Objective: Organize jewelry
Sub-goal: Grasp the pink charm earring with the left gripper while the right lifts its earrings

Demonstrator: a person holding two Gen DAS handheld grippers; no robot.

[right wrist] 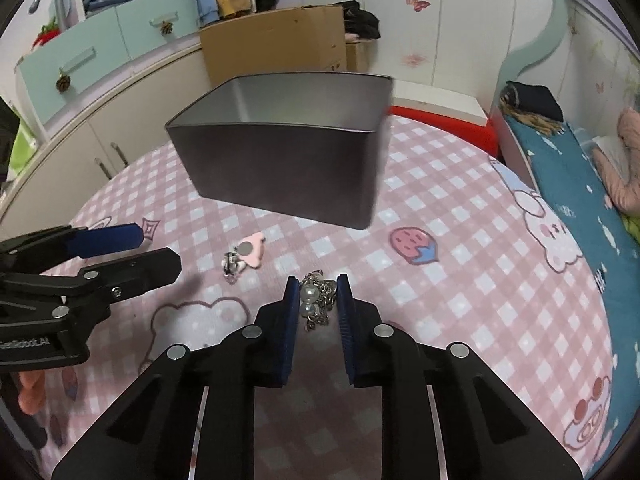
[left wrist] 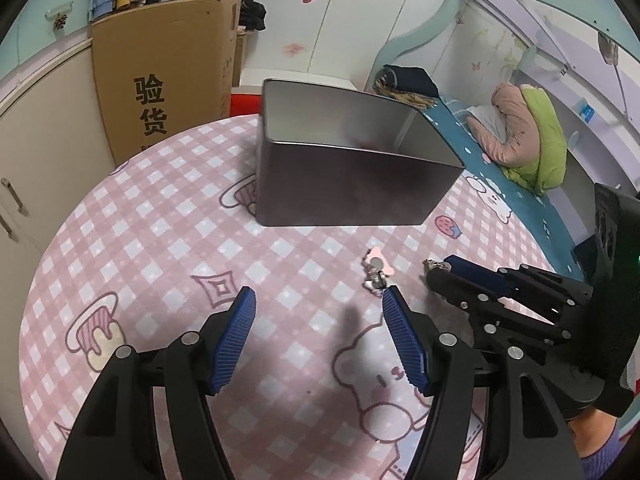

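Cardboard box (left wrist: 160, 80) reads "验货"; left gripper (right wrist: 160, 250) marked "GenRobot.AI".

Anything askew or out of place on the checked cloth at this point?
Nothing damaged or spilled. Two jewelry pieces lie outside the metal tin: a pink clip loose on the cloth, and a pearl-and-chain piece between the right gripper pads. The left gripper is open and empty.

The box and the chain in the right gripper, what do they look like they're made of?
Box: probably thin sheet metal, a tin, with a dull grey satin sheen inside and crisp folded corners. Chain: silvery metal links that glint, with glossy white pearl-like beads; real or imitation, hard to tell.
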